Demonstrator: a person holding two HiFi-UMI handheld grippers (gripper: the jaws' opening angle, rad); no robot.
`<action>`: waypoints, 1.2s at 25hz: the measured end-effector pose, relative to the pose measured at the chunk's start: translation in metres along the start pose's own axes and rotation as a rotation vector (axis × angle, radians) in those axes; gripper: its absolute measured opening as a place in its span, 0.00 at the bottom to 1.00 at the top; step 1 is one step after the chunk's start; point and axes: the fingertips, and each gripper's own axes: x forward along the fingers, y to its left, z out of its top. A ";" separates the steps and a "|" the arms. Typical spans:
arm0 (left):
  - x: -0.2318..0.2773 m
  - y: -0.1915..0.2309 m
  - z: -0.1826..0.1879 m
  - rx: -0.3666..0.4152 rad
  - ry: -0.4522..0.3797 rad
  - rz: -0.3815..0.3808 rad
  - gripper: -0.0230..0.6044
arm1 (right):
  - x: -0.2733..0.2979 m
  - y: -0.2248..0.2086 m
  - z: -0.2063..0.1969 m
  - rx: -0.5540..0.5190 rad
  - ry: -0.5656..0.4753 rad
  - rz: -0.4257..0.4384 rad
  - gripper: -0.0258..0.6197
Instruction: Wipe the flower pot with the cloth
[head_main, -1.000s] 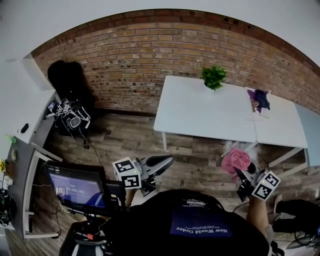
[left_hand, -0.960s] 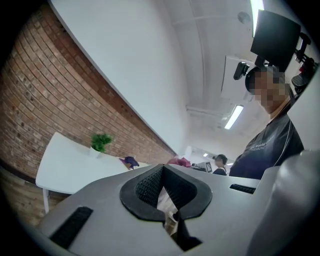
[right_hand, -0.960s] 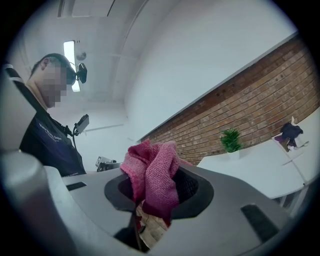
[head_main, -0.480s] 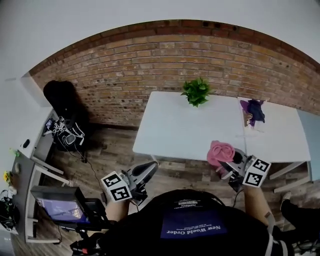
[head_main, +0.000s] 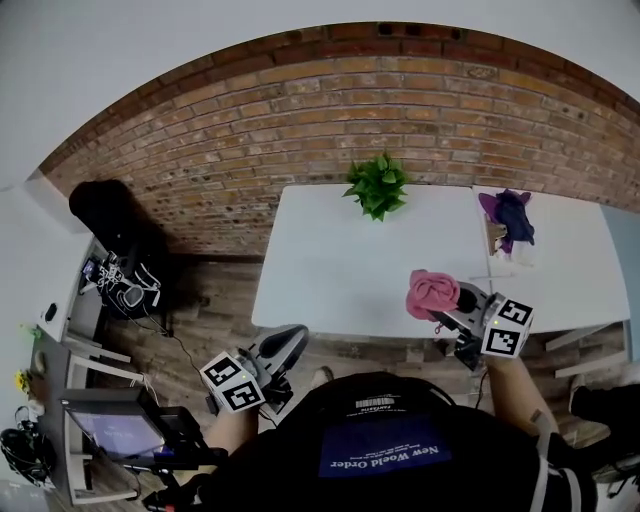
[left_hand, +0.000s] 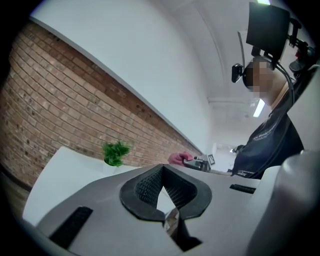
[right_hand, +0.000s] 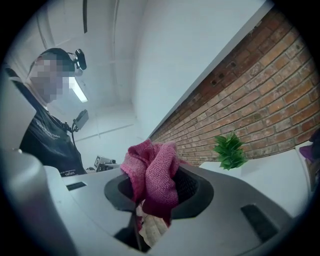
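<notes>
Both tongs are coming closer to the white table (head_main: 330, 275). Right tongs (head_main: 455, 300) are clamping the pink cloth (head_main: 432, 292); left tongs (head_main: 292, 338) are sitting closed, empty. Flower pot (head_main: 377, 190) is standing well ahead, between them.

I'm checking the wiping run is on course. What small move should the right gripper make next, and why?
Probably carry the right gripper forward across the table toward the potted plant. Its fingers are clamped on the pink cloth over the table's near edge, while the plant stands at the far edge by the brick wall.
</notes>
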 end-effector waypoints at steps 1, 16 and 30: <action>0.004 0.015 0.002 0.008 0.007 -0.008 0.03 | 0.010 -0.008 0.000 0.000 0.002 -0.013 0.21; 0.089 0.235 0.036 0.325 0.318 -0.287 0.26 | 0.157 -0.110 0.054 0.056 -0.010 -0.275 0.21; 0.272 0.318 -0.064 1.040 0.821 -0.197 0.42 | 0.081 -0.238 0.046 0.110 0.066 -0.208 0.21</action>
